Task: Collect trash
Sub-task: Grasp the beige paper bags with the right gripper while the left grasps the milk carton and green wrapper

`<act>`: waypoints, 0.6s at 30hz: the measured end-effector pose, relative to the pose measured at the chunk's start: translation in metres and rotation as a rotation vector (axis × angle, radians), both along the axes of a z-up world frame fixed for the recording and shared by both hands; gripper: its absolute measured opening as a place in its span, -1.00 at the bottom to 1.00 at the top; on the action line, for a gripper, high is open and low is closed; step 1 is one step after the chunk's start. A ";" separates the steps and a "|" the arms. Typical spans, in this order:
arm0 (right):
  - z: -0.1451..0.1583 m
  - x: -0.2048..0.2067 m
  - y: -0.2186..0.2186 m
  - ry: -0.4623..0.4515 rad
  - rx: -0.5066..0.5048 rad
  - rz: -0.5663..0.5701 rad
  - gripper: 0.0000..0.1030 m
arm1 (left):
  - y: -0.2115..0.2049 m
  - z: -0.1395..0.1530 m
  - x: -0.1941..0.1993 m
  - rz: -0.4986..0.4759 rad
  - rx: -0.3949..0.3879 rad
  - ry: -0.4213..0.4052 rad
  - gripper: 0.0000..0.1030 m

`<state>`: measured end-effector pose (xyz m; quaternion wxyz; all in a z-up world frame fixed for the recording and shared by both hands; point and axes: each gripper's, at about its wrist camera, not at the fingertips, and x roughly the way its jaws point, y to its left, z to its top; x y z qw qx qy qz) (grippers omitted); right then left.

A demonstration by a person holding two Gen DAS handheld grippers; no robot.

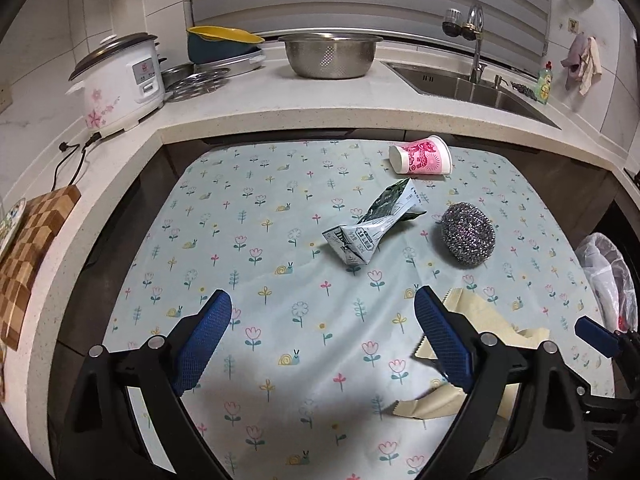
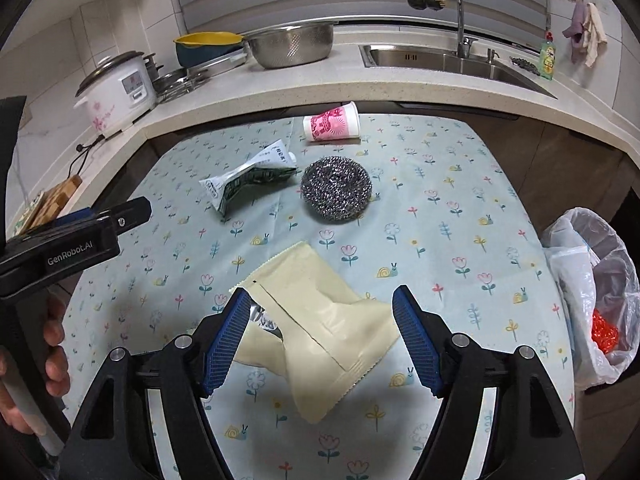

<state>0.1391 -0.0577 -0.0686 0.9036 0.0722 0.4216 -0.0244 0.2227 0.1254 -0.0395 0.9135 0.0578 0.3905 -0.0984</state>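
Note:
A cream foil wrapper [image 2: 320,320] lies on the flowered tablecloth [image 2: 460,208]; my right gripper [image 2: 322,340] is open with its blue pads either side of it. It also shows in the left wrist view [image 1: 480,320]. My left gripper [image 1: 322,340] is open and empty over bare cloth. Farther off lie a crushed green-and-white carton [image 1: 372,228] [image 2: 248,180], a steel wool scrubber [image 1: 468,240] [image 2: 336,188] and a tipped pink paper cup [image 1: 422,156] [image 2: 332,123].
A bin with a clear bag [image 2: 592,296] stands off the table's right edge, also seen in the left wrist view [image 1: 608,280]. The counter behind holds a rice cooker [image 1: 116,88], a steel colander [image 1: 330,56] and a sink [image 1: 472,84]. A cutting board [image 1: 28,260] lies left.

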 end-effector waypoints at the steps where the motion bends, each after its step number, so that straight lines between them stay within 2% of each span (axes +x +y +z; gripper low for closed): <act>1: -0.003 0.002 0.001 0.008 -0.004 0.002 0.37 | 0.000 -0.002 0.002 -0.011 0.007 -0.005 0.72; 11: -0.035 0.030 0.009 0.084 -0.038 0.022 0.40 | -0.020 -0.018 0.038 -0.103 0.023 -0.046 0.80; 15: -0.044 0.039 0.009 0.095 -0.072 0.025 0.48 | -0.035 -0.030 0.055 -0.170 0.037 -0.037 0.81; 18: -0.053 0.047 0.006 0.118 -0.077 0.024 0.48 | -0.047 -0.039 0.068 -0.199 0.072 -0.042 0.81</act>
